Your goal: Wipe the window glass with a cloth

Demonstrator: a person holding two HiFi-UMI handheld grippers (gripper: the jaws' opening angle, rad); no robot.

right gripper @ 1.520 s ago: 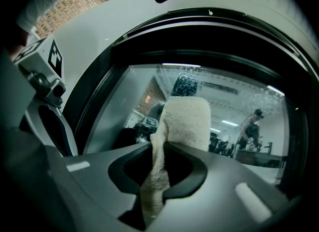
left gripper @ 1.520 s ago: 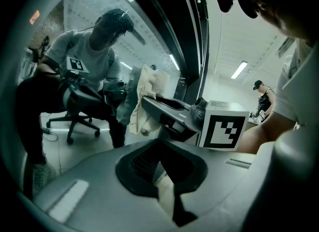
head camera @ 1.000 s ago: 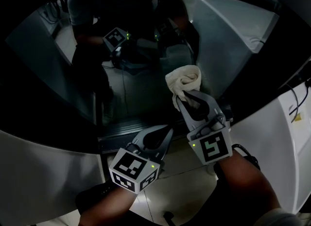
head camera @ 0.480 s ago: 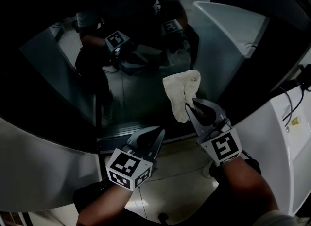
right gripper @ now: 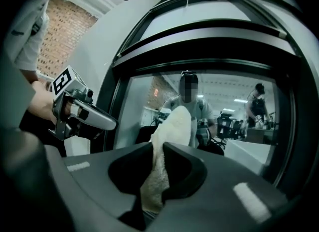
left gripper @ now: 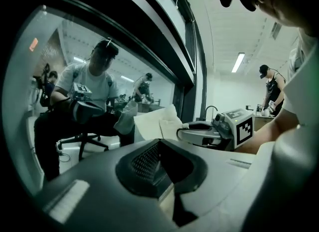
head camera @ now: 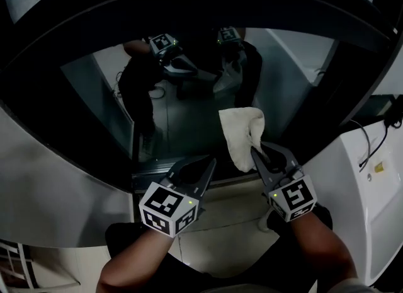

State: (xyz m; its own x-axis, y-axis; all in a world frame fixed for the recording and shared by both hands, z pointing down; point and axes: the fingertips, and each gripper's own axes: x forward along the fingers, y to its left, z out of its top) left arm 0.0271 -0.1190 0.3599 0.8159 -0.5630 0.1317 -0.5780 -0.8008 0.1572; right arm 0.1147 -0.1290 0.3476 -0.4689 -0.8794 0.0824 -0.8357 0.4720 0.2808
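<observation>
A cream cloth [head camera: 240,135] hangs bunched against the dark window glass [head camera: 189,103], pinched by my right gripper [head camera: 259,154], which is shut on its lower edge. In the right gripper view the cloth [right gripper: 167,151] rises between the jaws toward the glass [right gripper: 209,121]. My left gripper [head camera: 203,167] sits lower left of the cloth, near the bottom of the pane, jaws closed on nothing. The left gripper view shows its tip [left gripper: 157,158] with the cloth [left gripper: 157,123] and the right gripper [left gripper: 209,131] to its right. The glass mirrors both grippers and a seated person.
A black window frame [head camera: 189,8] arches around the pane, with a grey sill [head camera: 151,175] below it. White panels flank it: one at the left [head camera: 56,184] and one at the right [head camera: 371,178] with a dangling cable [head camera: 364,142]. Pale floor tiles [head camera: 220,235] lie beneath.
The right gripper and cloth have slid down and slightly right on the glass. The view has tilted up, showing more of the upper frame. The left gripper has stayed low by the sill.
</observation>
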